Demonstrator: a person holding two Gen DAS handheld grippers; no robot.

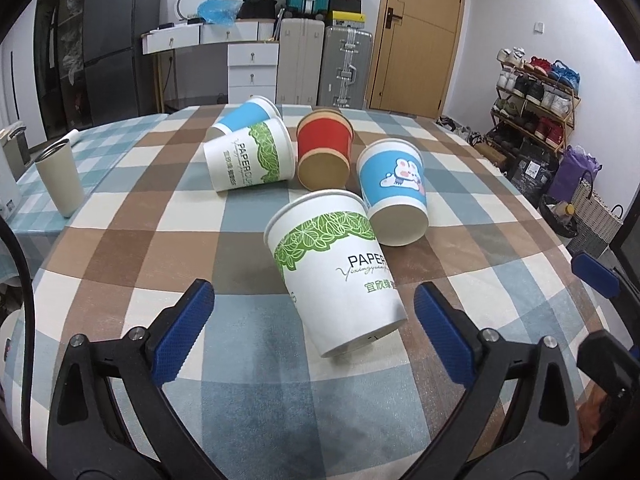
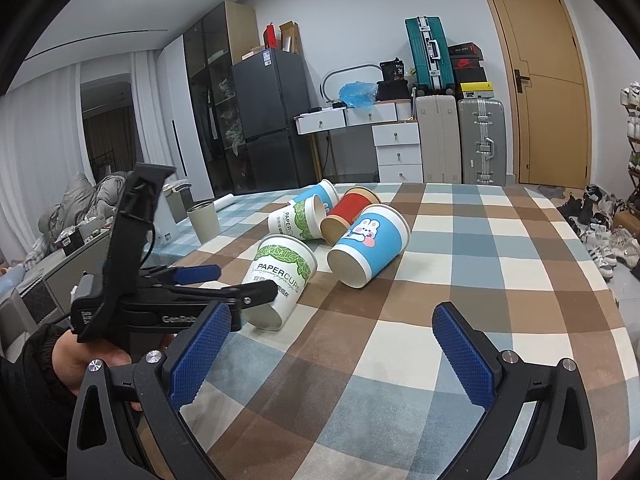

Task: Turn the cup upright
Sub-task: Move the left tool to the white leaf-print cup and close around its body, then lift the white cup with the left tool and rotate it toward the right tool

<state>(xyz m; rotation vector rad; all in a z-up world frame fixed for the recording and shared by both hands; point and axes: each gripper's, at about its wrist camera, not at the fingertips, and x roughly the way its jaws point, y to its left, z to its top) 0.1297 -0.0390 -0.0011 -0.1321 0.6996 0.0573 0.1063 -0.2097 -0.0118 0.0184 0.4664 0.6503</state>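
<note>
Several paper cups lie on their sides on a checked tablecloth. The nearest, white with green leaves, lies base toward me just ahead of my open left gripper; its base sits between the blue fingertips without touching them. It also shows in the right wrist view. Behind it lie a blue rabbit cup, a red cup, a second green-leaf cup and another blue cup. My right gripper is open and empty over the cloth, to the right of the left gripper.
A grey tumbler stands upright at the table's left side. Beyond the table are suitcases, white drawers, a dark fridge, a wooden door and a shoe rack on the right.
</note>
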